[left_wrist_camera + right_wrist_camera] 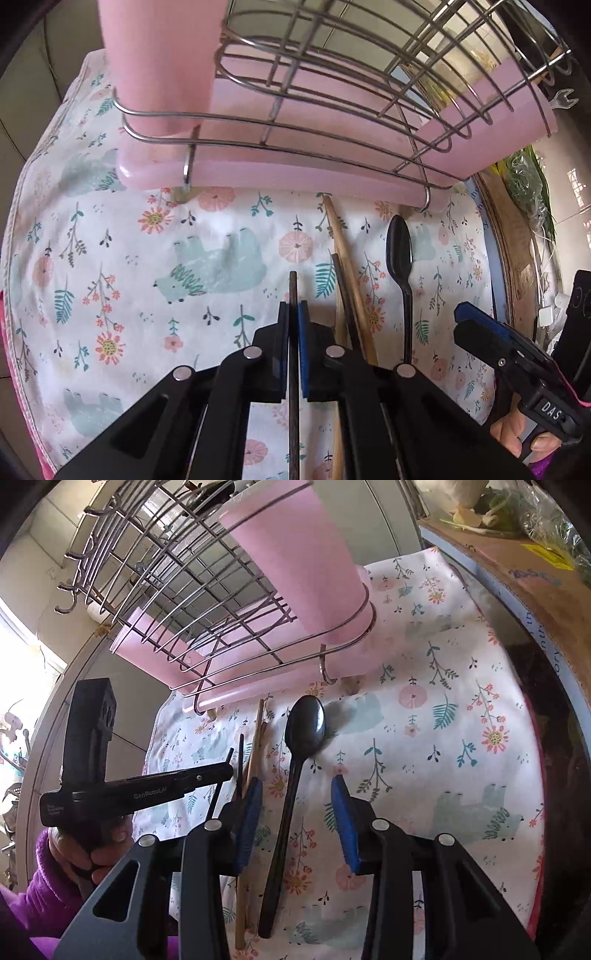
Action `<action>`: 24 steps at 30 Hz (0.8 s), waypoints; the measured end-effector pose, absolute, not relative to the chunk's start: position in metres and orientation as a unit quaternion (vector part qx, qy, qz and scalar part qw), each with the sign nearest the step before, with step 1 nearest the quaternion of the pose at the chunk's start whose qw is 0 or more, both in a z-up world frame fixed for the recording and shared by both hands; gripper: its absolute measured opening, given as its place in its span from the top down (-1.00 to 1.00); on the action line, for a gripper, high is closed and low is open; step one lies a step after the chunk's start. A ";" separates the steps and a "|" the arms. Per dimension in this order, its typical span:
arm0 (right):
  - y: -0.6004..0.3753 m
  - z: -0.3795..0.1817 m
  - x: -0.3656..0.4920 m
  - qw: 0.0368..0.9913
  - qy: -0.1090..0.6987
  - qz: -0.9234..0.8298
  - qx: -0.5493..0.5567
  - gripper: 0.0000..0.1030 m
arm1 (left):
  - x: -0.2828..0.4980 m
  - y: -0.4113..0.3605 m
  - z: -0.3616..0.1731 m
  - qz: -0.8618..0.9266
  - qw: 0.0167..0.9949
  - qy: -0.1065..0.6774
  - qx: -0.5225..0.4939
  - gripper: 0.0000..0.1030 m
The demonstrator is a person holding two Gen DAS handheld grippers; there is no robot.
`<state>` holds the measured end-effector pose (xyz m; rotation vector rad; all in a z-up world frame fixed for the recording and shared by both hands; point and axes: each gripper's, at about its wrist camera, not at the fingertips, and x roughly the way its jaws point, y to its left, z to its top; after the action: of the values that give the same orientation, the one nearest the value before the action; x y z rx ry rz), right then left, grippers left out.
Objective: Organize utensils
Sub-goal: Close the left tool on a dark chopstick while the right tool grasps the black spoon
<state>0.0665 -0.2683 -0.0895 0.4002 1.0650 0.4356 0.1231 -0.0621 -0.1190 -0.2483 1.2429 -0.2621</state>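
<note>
Left tongs (293, 314) clenched on slim dark chopstick (293, 291); right tongs (295, 794) released astride glossy black spoon (304, 723)

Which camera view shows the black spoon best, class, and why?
The right wrist view: the black spoon runs from bowl to handle end between the open fingers of the right tool. The left wrist view shows the spoon smaller, off to the right, its handle end hidden behind the left tool.

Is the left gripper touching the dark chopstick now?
Touching. In the left wrist view, the left gripper has its pads closed against both sides of the dark chopstick, with no gap visible.
</note>
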 end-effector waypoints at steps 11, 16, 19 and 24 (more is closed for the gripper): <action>-0.246 -0.121 0.115 0.761 0.591 0.184 0.195 0.40 | 0.105 -0.016 -0.097 -0.122 0.816 0.540 -0.168 0.91; -0.235 -0.120 0.122 0.761 0.605 0.167 0.163 0.62 | 0.100 0.000 -0.096 -0.127 0.815 0.535 -0.181 0.91; -0.228 -0.120 0.122 0.764 0.605 0.165 0.151 0.77 | 0.098 0.002 -0.096 -0.131 0.817 0.530 -0.184 0.91; -0.225 -0.118 0.114 0.777 0.585 0.172 0.159 0.81 | 0.085 0.011 -0.082 -0.134 0.829 0.512 -0.180 0.91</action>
<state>0.1139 -0.2246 -0.1176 0.3431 1.2648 0.3729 0.0854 0.0106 -0.0821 -0.3811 1.0859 -0.2849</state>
